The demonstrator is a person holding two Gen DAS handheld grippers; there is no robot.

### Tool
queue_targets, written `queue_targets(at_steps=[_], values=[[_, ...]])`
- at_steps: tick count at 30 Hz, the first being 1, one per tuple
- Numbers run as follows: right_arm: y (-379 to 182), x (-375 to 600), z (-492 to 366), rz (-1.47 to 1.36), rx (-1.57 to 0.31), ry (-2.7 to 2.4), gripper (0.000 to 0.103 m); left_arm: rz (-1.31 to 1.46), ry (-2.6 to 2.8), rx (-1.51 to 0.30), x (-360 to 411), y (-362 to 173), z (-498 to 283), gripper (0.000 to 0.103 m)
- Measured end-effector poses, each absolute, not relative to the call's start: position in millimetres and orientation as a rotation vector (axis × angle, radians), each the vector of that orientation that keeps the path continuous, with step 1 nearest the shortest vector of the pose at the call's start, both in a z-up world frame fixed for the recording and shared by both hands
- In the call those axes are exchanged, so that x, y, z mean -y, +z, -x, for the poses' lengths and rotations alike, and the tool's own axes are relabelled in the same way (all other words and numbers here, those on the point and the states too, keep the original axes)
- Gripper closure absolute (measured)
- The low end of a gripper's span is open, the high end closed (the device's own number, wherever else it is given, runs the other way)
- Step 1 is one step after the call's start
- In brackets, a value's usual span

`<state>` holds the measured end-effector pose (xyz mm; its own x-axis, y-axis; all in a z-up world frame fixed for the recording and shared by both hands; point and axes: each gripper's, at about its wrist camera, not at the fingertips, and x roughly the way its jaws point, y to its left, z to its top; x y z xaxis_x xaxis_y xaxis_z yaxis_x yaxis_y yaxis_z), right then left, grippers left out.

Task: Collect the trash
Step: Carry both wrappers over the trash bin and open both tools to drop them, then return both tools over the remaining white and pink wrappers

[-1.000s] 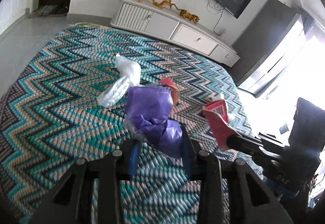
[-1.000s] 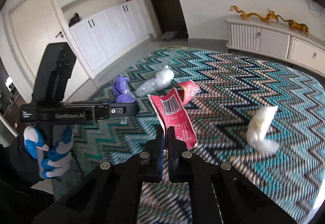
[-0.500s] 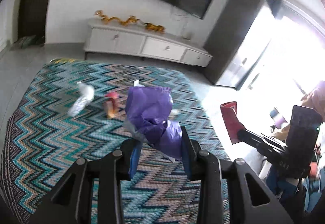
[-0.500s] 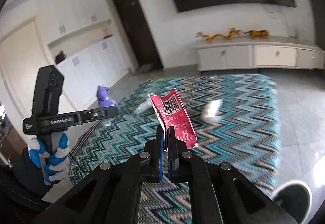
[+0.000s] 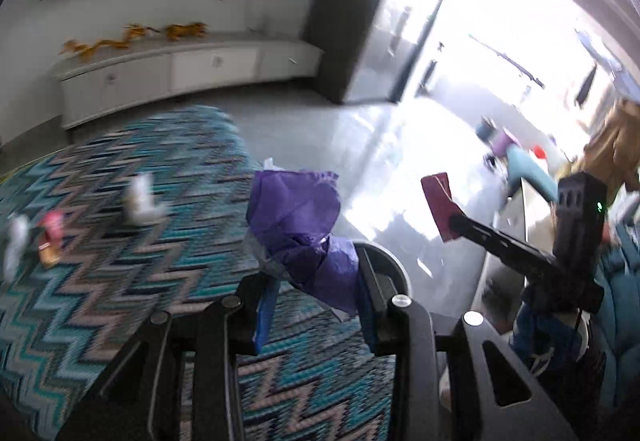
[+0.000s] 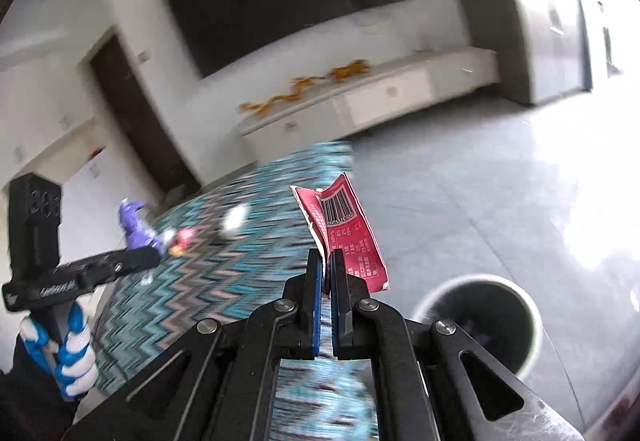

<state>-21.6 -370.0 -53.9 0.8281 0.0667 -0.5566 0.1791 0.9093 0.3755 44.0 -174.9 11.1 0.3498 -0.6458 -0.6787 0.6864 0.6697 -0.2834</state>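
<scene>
My left gripper (image 5: 314, 273) is shut on a crumpled purple wrapper (image 5: 296, 217), carried above the zigzag rug's right edge. My right gripper (image 6: 327, 261) is shut on a red snack packet (image 6: 348, 229) with a barcode. A grey round bin (image 6: 480, 315) stands on the tiled floor at the lower right of the right wrist view; its rim (image 5: 390, 261) shows behind the purple wrapper. In the left wrist view the right gripper (image 5: 452, 219) holds the red packet (image 5: 438, 201) at the right. On the rug lie a white crumpled piece (image 5: 140, 201), a red-orange packet (image 5: 50, 237) and a clear bag (image 5: 16, 241).
A teal zigzag rug (image 5: 120, 281) covers the floor. A white low cabinet (image 5: 180, 69) with golden dragon figures stands along the far wall under a dark screen. A gloved hand (image 6: 60, 353) holds the left gripper. Bright sunlit tiles (image 6: 520, 201) lie right of the rug.
Both grippers have swung right, off the rug's middle toward its right edge, still holding their trash. The bin has come into view below them; the litter on the rug has slid left.
</scene>
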Motion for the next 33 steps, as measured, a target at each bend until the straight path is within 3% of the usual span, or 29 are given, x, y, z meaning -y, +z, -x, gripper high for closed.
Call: queue_targets(at_steps=[15, 17, 19, 20, 33], values=[[-171, 486, 26, -0.692, -0.743, -0.256, 0.09, -0.281, -1.038, -1.099, 363, -86, -62, 0.067], [-185, 493, 21, -0.712, -0.765, -0.264, 0.086, -0.273, -1.054, -1.123, 375, -96, -67, 0.052], [-196, 499, 19, -0.729, -0.782, -0.278, 0.072, -0.255, -1.064, -1.136, 386, -104, -73, 0.043], [-200, 500, 18, -0.737, -0.788, -0.284, 0.069, -0.25, -1.069, -1.143, 390, -107, -75, 0.042], [-188, 501, 27, -0.747, -0.753, -0.293, 0.068, -0.234, -1.038, -1.124, 377, -99, -72, 0.042]])
